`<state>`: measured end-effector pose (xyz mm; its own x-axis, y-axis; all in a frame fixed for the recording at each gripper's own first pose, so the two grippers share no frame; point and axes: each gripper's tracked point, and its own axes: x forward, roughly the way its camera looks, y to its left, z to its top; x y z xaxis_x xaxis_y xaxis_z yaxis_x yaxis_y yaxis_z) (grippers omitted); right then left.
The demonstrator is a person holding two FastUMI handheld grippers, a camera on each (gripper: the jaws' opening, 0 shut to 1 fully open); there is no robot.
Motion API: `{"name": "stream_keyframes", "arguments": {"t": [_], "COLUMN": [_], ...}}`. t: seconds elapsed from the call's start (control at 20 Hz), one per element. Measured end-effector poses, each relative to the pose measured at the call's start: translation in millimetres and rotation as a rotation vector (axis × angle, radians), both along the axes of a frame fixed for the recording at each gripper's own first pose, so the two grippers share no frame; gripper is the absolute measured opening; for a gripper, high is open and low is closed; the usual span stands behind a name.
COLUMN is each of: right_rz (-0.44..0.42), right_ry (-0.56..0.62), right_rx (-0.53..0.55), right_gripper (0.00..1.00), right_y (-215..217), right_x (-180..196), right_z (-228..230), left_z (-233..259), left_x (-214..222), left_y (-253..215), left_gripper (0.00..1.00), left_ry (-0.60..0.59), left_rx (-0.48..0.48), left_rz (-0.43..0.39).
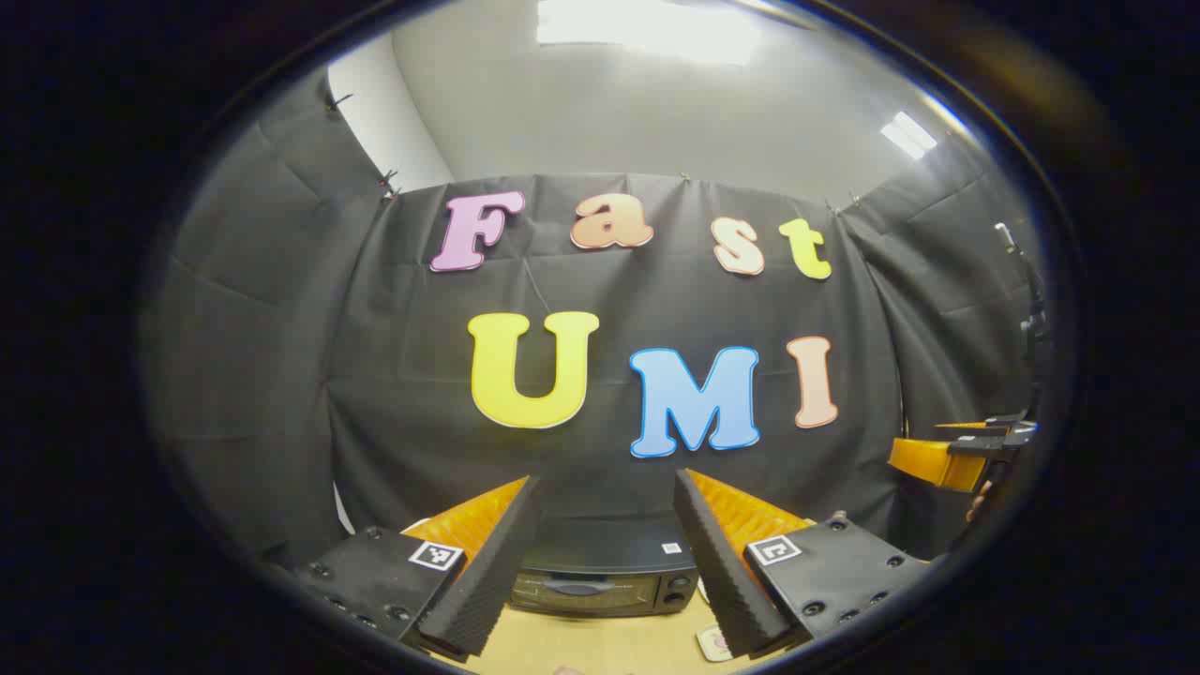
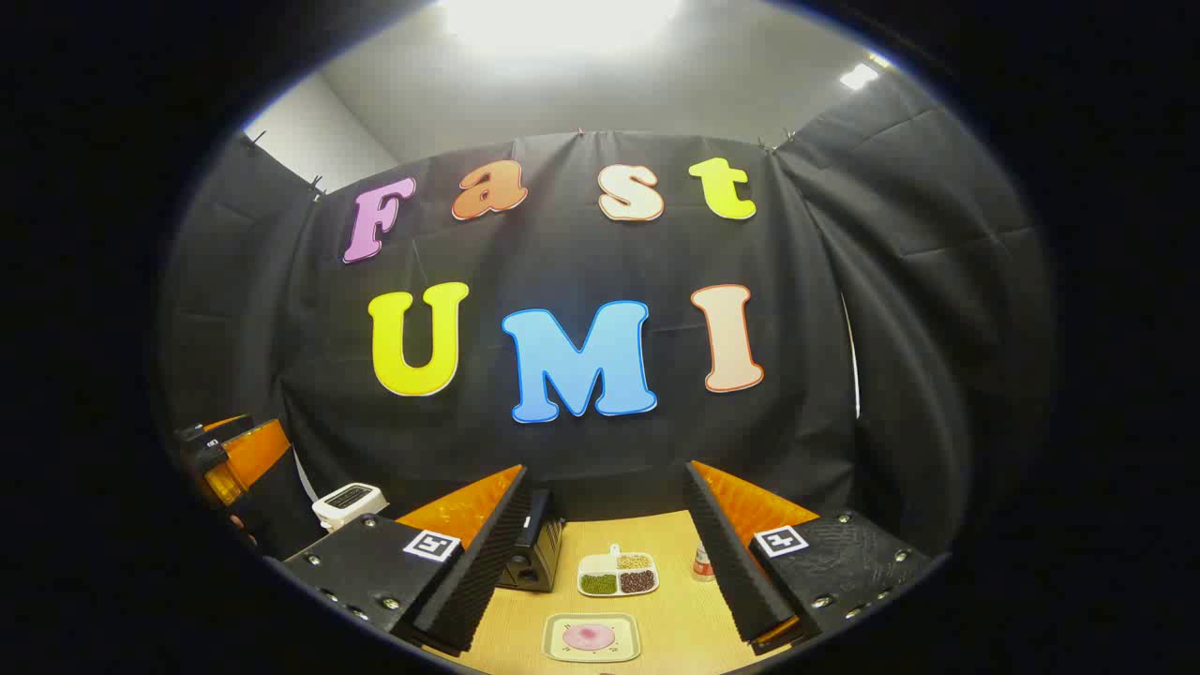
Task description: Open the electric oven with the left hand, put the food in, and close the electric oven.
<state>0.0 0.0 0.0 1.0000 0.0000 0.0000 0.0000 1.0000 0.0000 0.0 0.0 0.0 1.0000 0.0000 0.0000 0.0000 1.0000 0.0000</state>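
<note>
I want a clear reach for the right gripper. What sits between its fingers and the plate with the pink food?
Nothing: the right gripper view shows bare wooden table between the open right gripper and the plate.

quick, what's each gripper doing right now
Left gripper: open, holding nothing, aimed at the black electric oven.
Right gripper: open, holding nothing, above the wooden table.

Bright ceiling glare, fisheye-warped edges

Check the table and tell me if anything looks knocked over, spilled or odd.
Nothing stands out. The oven sits upright with its door shut, the divided dish holds its three fillings in their own sections, and the plate lies flat on the table.
</note>
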Motion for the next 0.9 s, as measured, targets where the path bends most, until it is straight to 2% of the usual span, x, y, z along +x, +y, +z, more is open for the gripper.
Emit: {"name": "stream_keyframes", "arguments": {"t": [0.05,0.1,0.15,0.25,0.3,0.55,0.6,0.65,0.75,0.8,0.9], "right_rz": [-0.001,-0.002,-0.001,0.001,0.001,-0.001,-0.001,-0.001,-0.002,-0.001,-0.005], "right_ry": [-0.001,-0.003,-0.003,0.002,0.004,0.012,0.014,0.016,0.025,0.029,0.039], "right_rx": [-0.002,-0.006,-0.01,-0.011,-0.008,-0.015,-0.018,-0.019,-0.017,-0.015,-0.018], "right_gripper": [0.98,0.98,0.98,0.98,0.98,0.98,0.98,0.98,0.99,0.98,0.99], "right_y": [-0.6,-0.4,0.6,1.3,2.5,5.3,5.7,6.7,7.5,8.6,8.7], "right_x": [0.4,0.7,1.7,2.1,2.9,7.0,7.7,8.7,12.4,13.7,16.9], "right_z": [0.1,1.1,0.6,-0.6,-1.0,-2.7,-3.0,-3.4,-7.2,-8.2,-12.5], "left_z": [-2.2,-2.8,-2.9,-5.3,-4.4,-12.6,-14.6,-16.6,-25.1,-28.9,-41.3], "left_x": [1.7,2.7,4.6,6.0,7.0,14.9,16.4,18.6,24.3,27.2,36.9], "left_y": [-2.9,-4.8,-4.4,-7.1,-7.1,-4.9,-3.1,-2.7,-0.4,-0.2,3.1], "left_gripper": [0.94,0.98,0.94,0.98,0.94,0.94,0.98,0.94,0.94,0.99,0.98], "left_ry": [0.006,0.009,0.011,0.017,0.019,0.041,0.046,0.052,0.072,0.085,0.116], "left_rx": [-0.001,-0.001,0.003,0.005,0.004,-0.004,-0.006,-0.008,-0.013,-0.018,-0.022], "left_rz": [-0.008,-0.013,-0.014,-0.023,-0.026,-0.031,-0.032,-0.033,-0.038,-0.041,-0.043]}}
